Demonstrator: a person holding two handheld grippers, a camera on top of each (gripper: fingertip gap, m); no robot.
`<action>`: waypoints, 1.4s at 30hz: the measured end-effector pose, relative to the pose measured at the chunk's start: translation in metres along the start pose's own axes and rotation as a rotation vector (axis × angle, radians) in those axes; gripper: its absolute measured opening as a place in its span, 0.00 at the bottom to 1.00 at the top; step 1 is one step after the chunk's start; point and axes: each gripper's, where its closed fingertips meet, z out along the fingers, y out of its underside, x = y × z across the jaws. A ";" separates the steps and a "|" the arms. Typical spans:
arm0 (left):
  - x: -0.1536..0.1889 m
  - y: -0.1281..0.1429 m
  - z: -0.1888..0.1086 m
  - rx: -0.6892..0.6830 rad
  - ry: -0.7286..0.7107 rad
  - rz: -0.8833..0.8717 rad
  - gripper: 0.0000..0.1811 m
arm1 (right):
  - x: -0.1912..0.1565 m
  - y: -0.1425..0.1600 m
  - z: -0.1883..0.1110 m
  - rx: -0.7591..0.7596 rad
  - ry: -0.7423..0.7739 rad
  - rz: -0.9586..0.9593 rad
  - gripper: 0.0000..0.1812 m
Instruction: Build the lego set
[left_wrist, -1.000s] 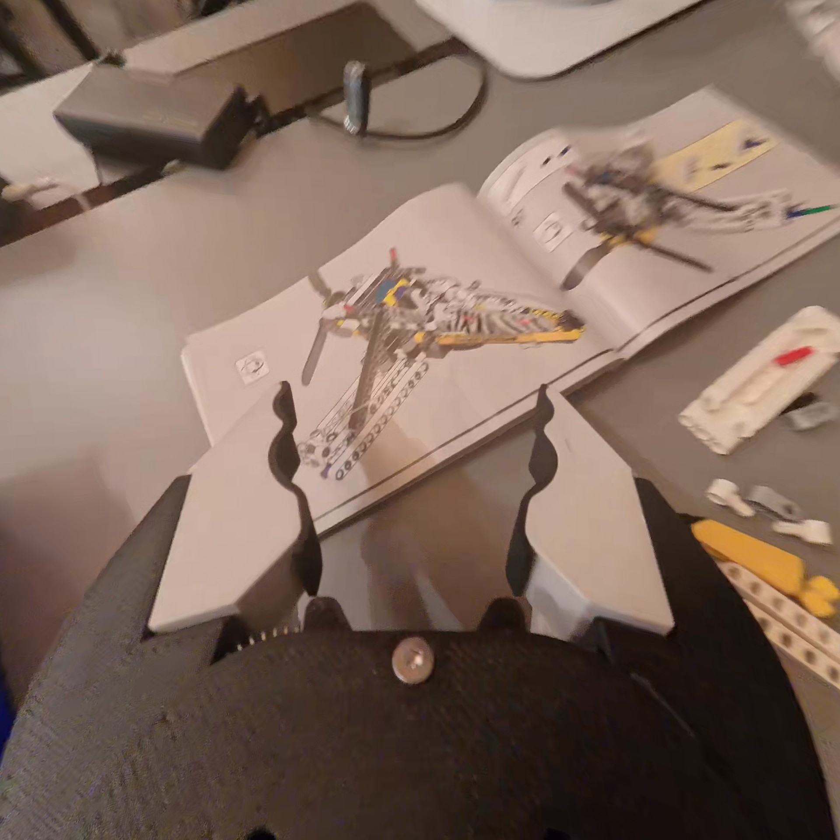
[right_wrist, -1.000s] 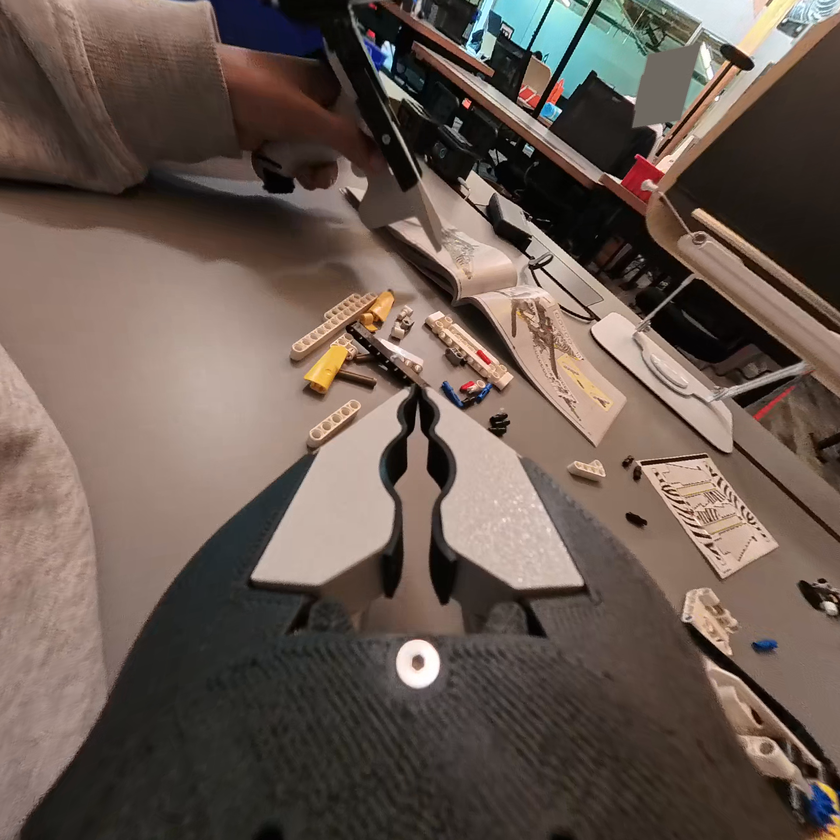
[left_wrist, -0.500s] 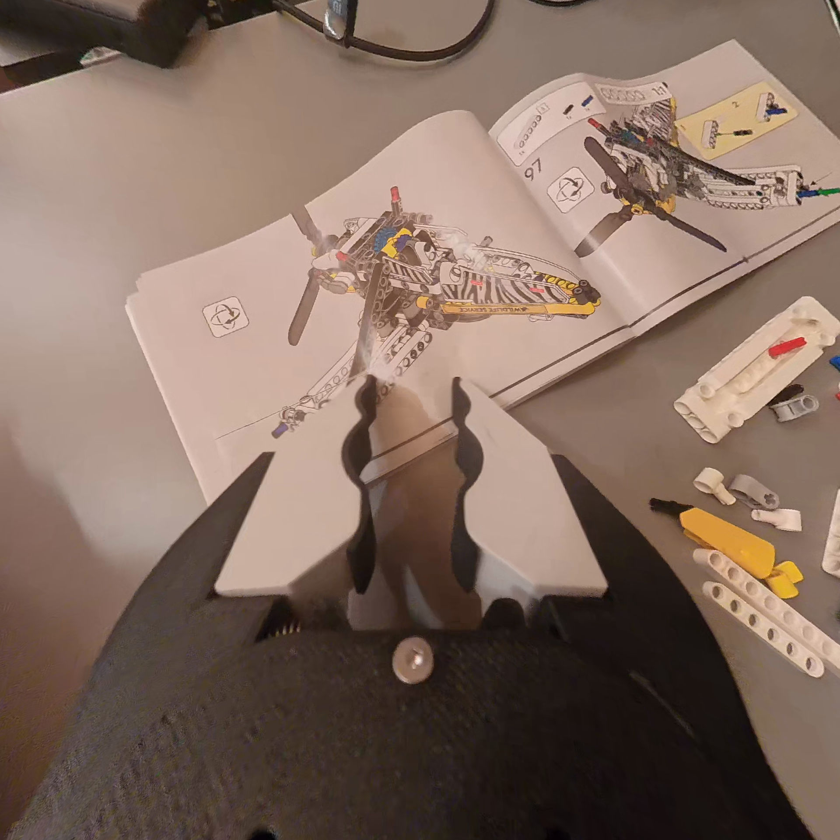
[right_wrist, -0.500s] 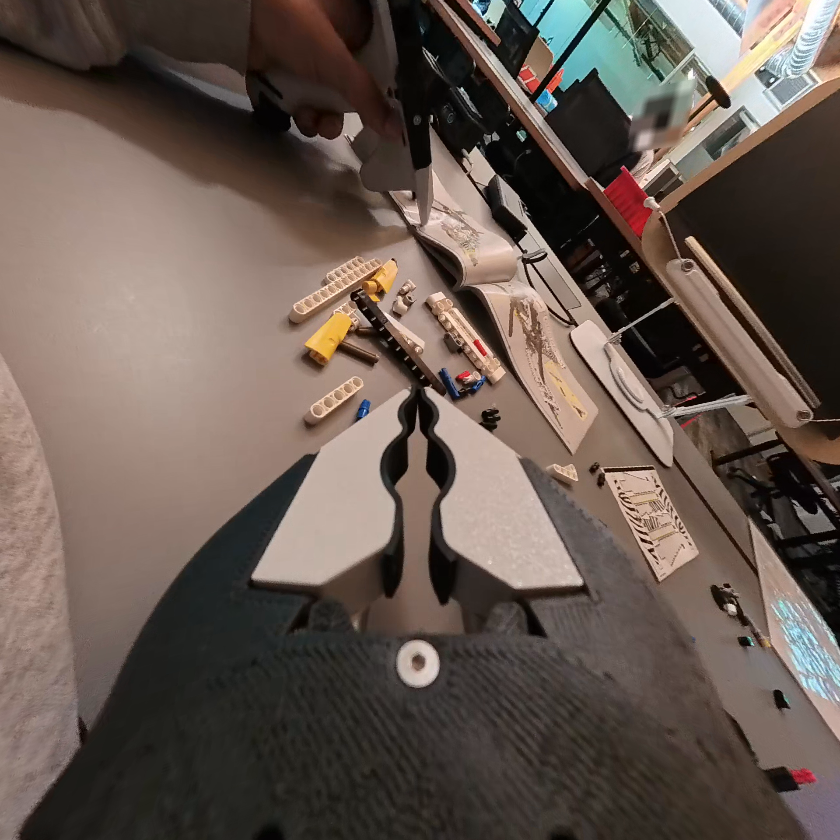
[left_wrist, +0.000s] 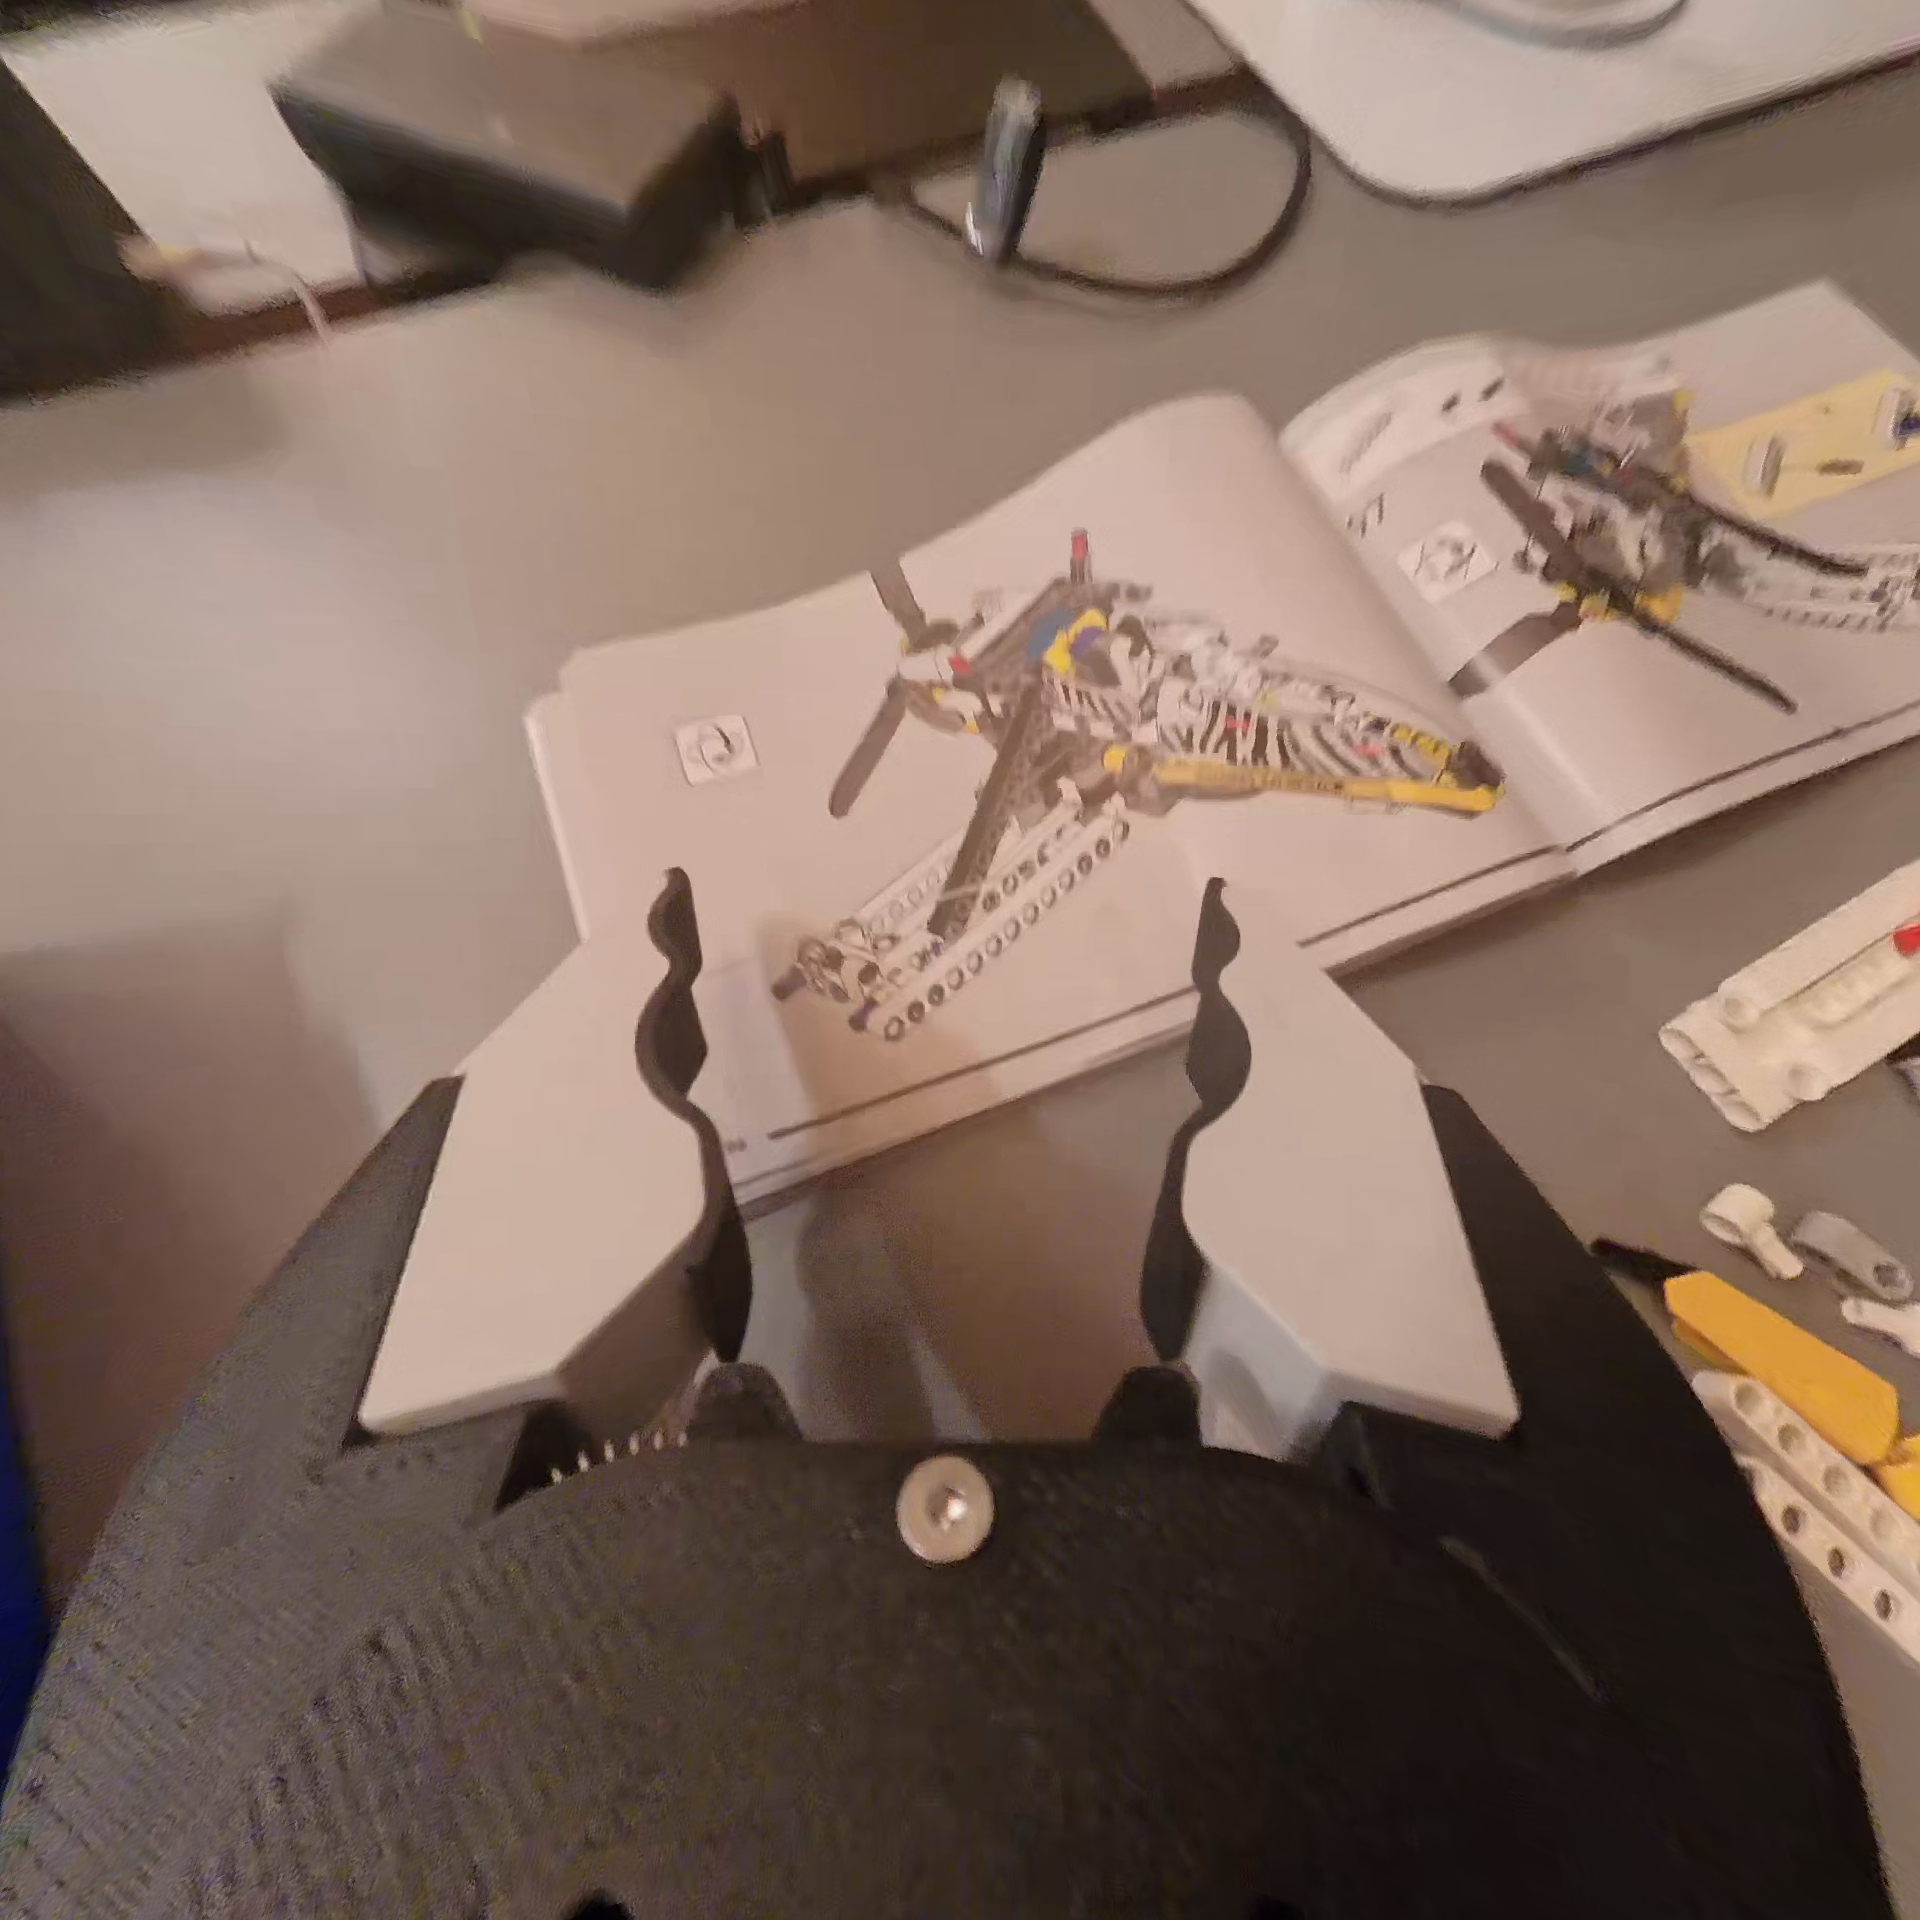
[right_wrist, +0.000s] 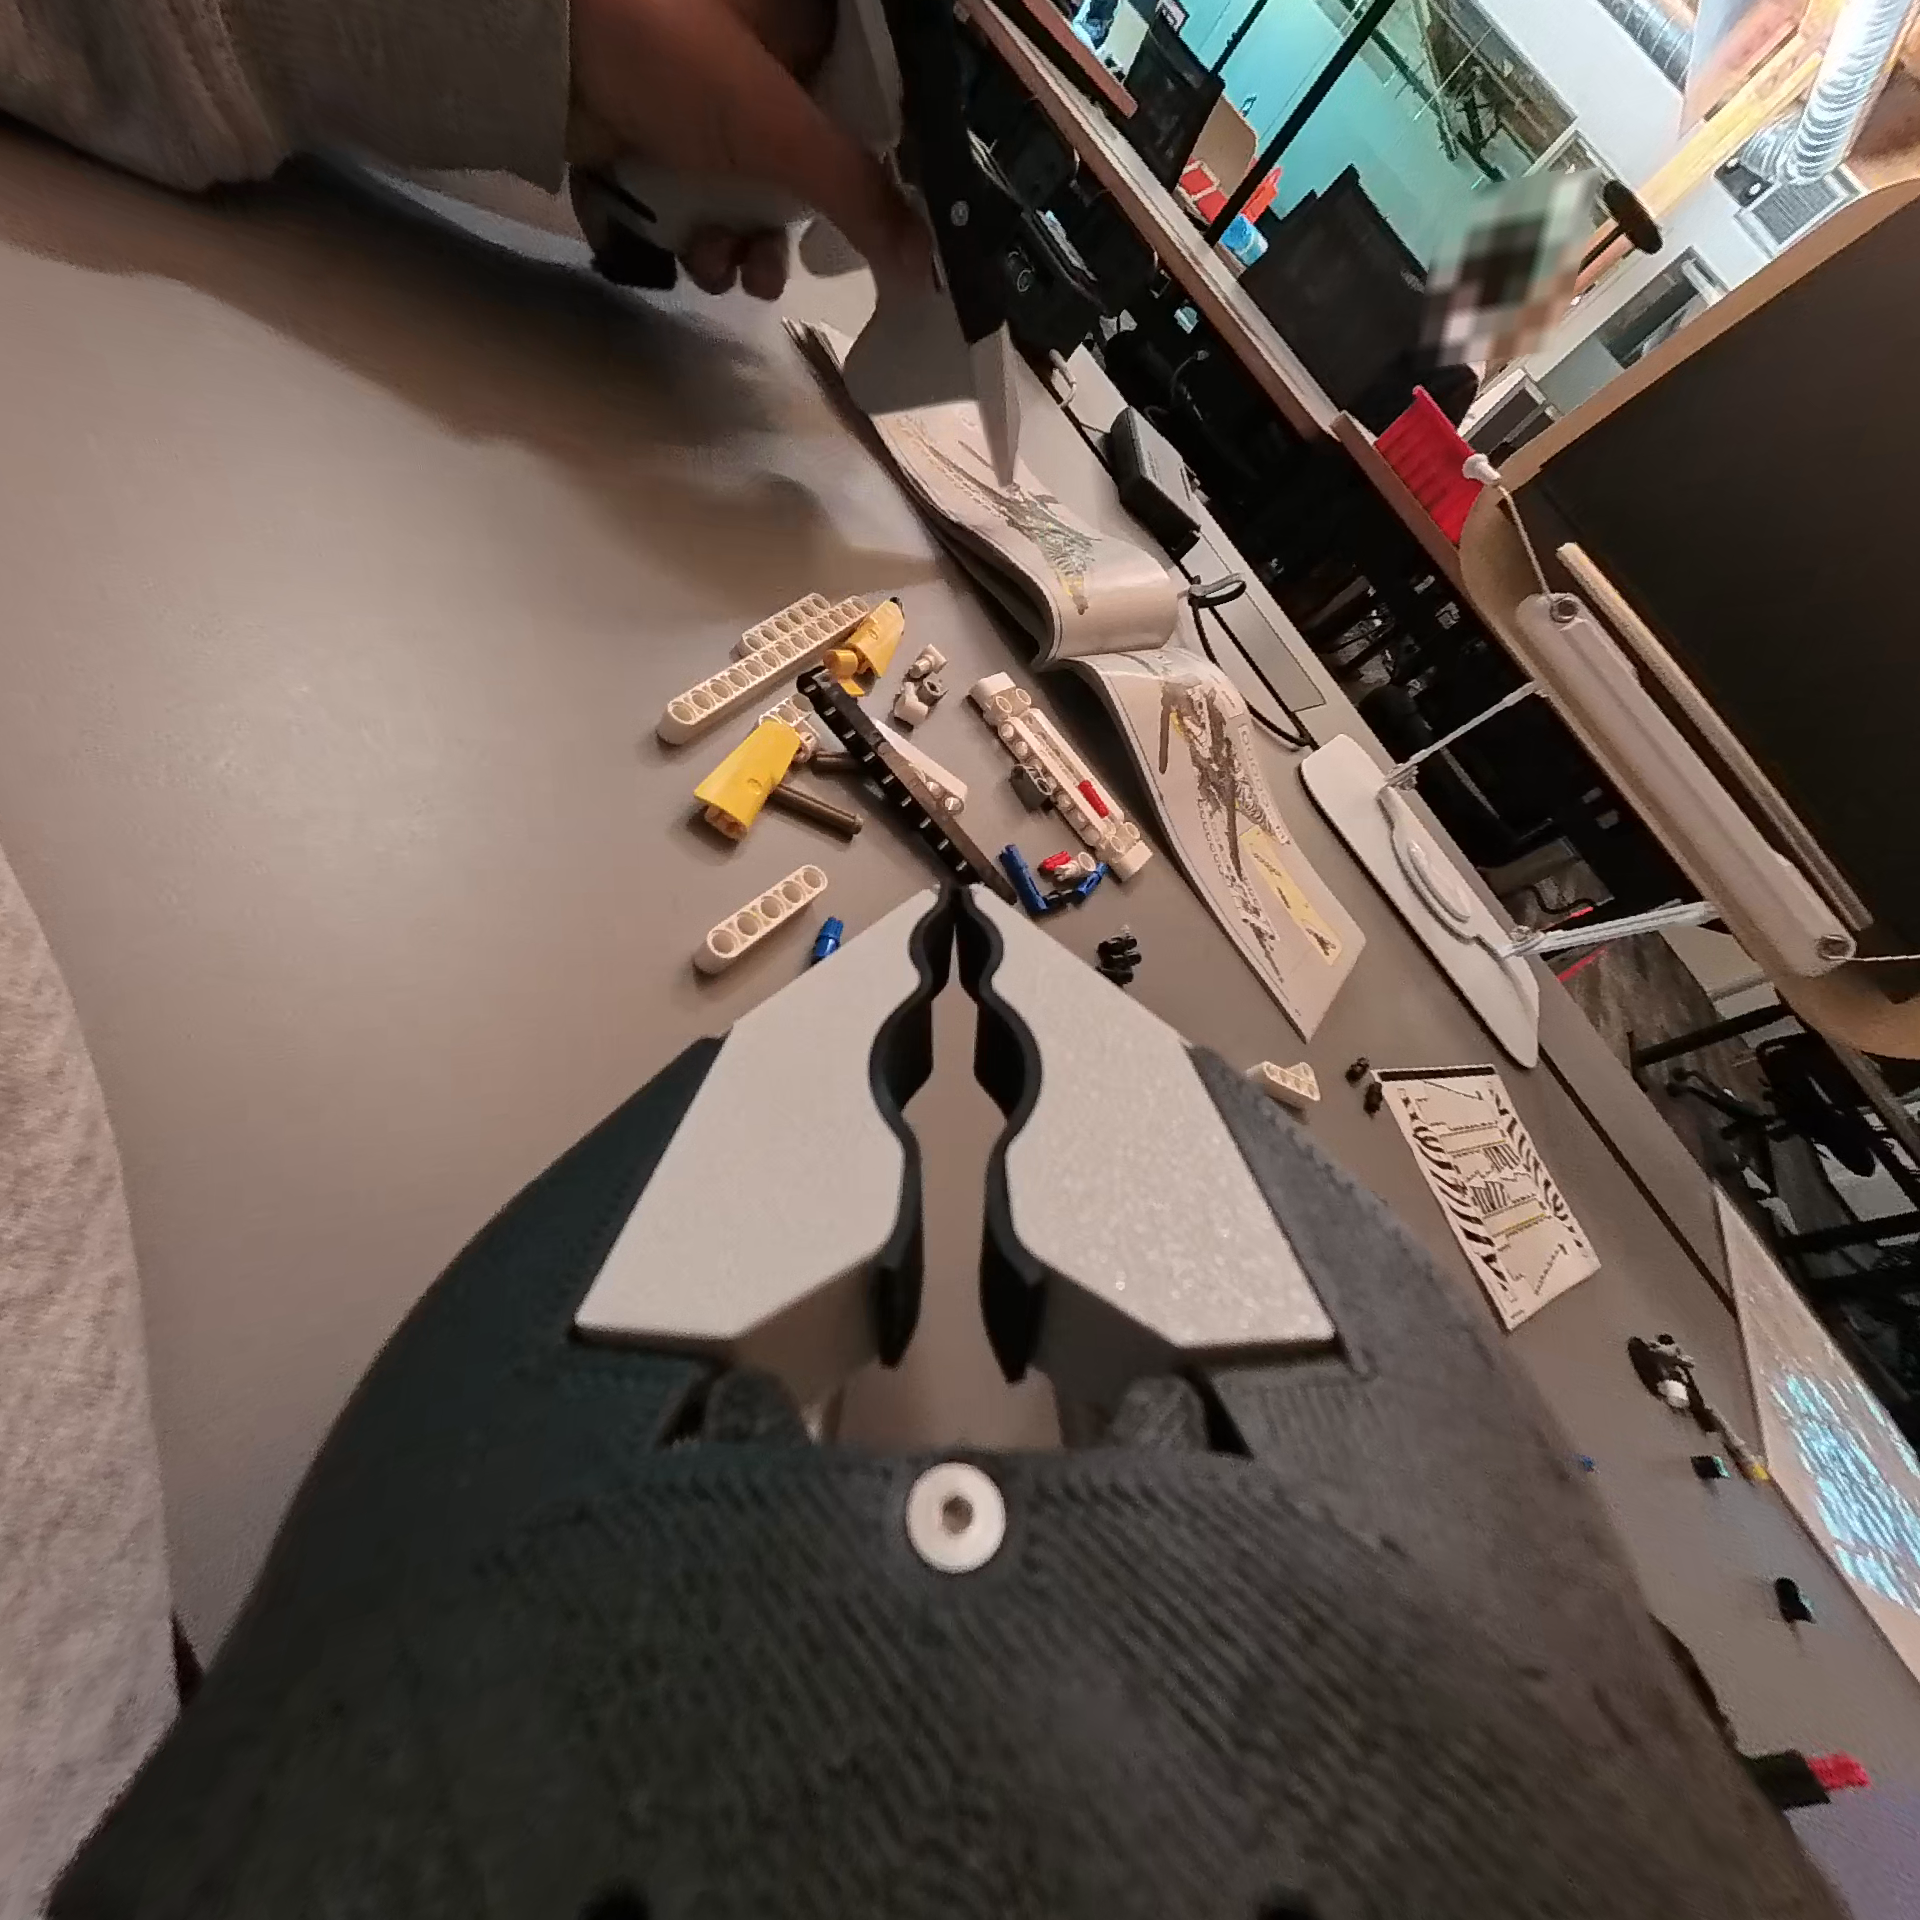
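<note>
Grey worktop (left_wrist: 312, 623) is carrying an open instruction booklet (left_wrist: 1039, 644); left gripper (left_wrist: 940, 904) is hovering wide-jawed over its near edge, while right gripper (right_wrist: 956, 904) is pointing, pinched empty, at scattered bricks (right_wrist: 862, 748).

Your left gripper (left_wrist: 940, 904) has a rough, layered matt black plastic body with smooth pale grey fingers (left_wrist: 561, 1195) and one shiny metal screw (left_wrist: 943, 1509). The instruction booklet (left_wrist: 1039, 748) is smooth paper lying on a matt grey tabletop (left_wrist: 312, 623). Near the tabletop's right edge you see glossy plastic in the yellow piece (left_wrist: 1777, 1361) and the white beam (left_wrist: 1808, 1008).
</note>
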 end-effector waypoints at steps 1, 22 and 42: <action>0.003 0.009 0.005 -0.050 0.021 -0.008 0.52 | 0.000 0.000 0.000 0.000 -0.001 0.000 0.00; 0.018 0.015 0.007 -0.091 0.086 0.080 0.01 | -0.001 -0.001 -0.001 0.010 0.004 -0.012 0.00; 0.176 -0.069 0.024 -0.007 0.522 0.314 0.31 | -0.001 -0.006 -0.006 0.054 0.007 -0.022 0.00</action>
